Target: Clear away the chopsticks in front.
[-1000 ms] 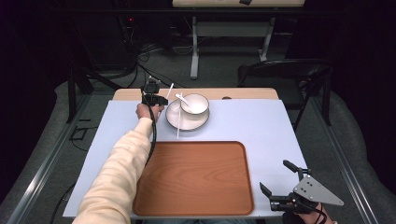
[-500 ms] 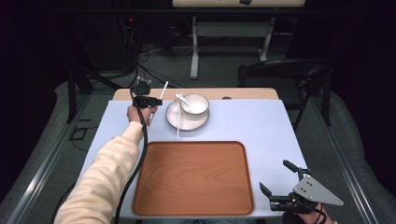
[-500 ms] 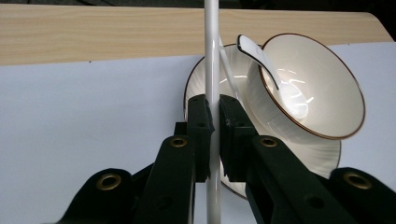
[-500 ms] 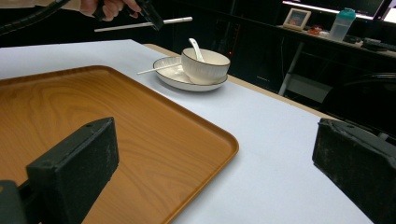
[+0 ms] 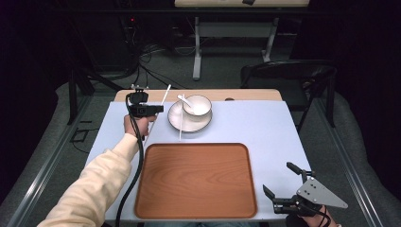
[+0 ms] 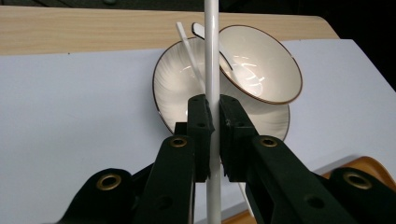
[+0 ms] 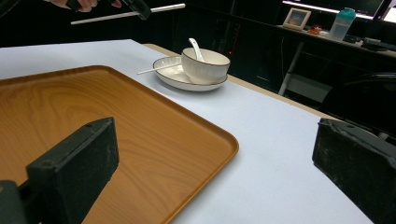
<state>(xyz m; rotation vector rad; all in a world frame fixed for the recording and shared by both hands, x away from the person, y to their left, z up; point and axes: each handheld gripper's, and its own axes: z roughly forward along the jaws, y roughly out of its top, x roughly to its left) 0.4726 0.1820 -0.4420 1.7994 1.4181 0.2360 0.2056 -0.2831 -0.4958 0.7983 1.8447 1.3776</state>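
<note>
While the left hand-held gripper [image 6: 212, 122] clamps one white chopstick [image 6: 211, 56] above the surface's far left, the right hand-held gripper [image 5: 289, 187] waits open near its right corner; probably the wooden tray [image 5: 196, 182] comes next, needing a level carry.

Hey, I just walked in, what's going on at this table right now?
A person is working with two handheld grippers. The left gripper is shut on a white chopstick, holding it above the table beside the plate. The bowl sits on that plate with a spoon in it, and a second chopstick lies across the plate's edge. The right gripper is open near the wooden tray, holding nothing.
</note>
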